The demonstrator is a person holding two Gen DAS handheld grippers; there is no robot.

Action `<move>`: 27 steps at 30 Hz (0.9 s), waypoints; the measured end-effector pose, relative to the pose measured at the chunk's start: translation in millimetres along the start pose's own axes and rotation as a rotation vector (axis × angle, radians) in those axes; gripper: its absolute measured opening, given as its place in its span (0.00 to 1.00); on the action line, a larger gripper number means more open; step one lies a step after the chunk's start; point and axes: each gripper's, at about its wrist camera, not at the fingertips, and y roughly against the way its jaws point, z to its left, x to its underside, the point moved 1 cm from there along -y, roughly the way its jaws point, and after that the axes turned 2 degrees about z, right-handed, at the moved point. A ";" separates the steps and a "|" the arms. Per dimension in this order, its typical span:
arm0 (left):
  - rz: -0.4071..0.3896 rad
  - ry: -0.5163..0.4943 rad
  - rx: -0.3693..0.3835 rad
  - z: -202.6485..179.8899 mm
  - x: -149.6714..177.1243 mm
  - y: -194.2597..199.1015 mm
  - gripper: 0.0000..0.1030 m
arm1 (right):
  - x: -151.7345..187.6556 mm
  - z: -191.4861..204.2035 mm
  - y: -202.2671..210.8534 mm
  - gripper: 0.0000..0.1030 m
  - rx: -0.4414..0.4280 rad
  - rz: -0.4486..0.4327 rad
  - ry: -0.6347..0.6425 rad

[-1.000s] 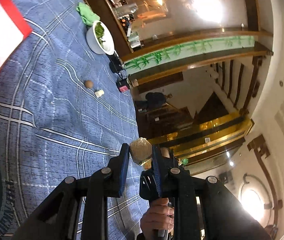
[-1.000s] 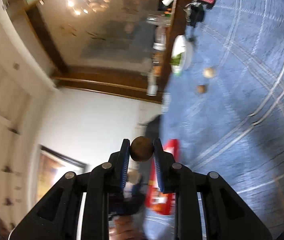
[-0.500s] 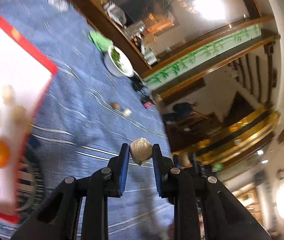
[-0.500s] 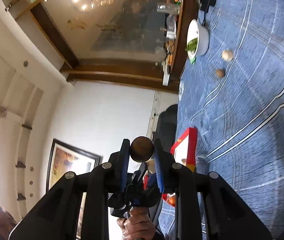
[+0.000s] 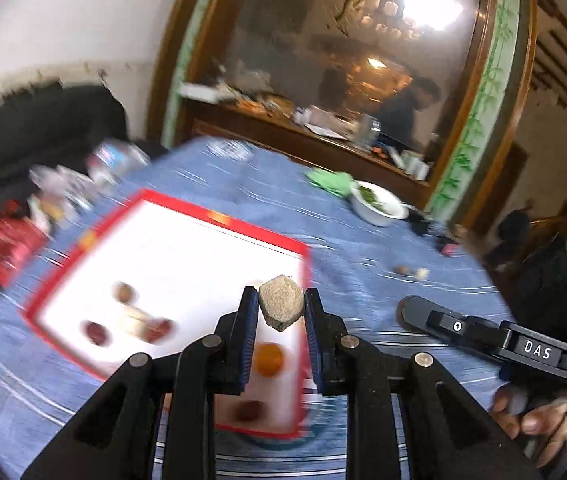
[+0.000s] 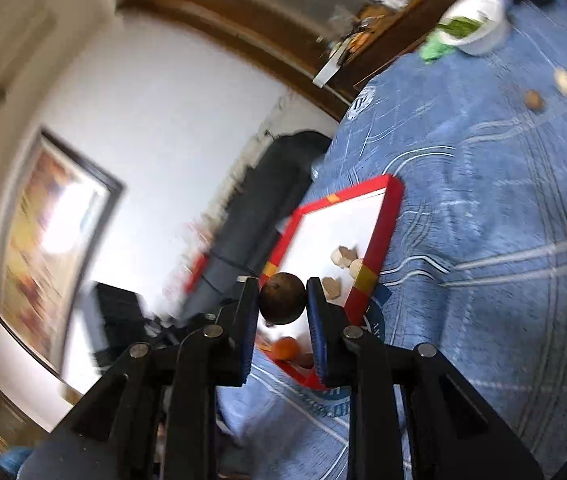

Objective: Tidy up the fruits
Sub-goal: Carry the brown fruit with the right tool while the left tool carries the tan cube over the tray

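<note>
My left gripper (image 5: pixel 280 310) is shut on a pale, rough, angular fruit (image 5: pixel 281 307), held above the near right part of a red-rimmed white tray (image 5: pixel 259 236). On the tray lie an orange fruit (image 5: pixel 268 359), dark red fruits (image 5: pixel 96 332) and a pale one (image 5: pixel 133 317), all blurred. My right gripper (image 6: pixel 282 303) is shut on a dark brown round fruit (image 6: pixel 282 304), with the same tray (image 6: pixel 379 236) behind it, holding pale pieces (image 6: pixel 343 256) and the orange fruit (image 6: pixel 285 348). The right gripper's body (image 5: pixel 495 336) shows at the right of the left wrist view.
A blue patterned cloth (image 5: pixel 363 248) covers the table. A white bowl of greens (image 5: pixel 379 204) and a green rag (image 5: pixel 331 182) sit far back; two small fruits (image 5: pixel 411 271) lie loose on the cloth. Bottles and red packets (image 5: pixel 15 236) crowd the left edge.
Both grippers swung and rolled toward the tray, each keeping its fruit. The tray, earlier at the edge of each view, now lies behind and below the fingers.
</note>
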 end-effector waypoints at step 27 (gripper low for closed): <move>0.149 0.018 -0.422 62.1 -21.1 -66.6 0.21 | -7.2 55.0 -150.7 0.25 0.526 0.185 0.537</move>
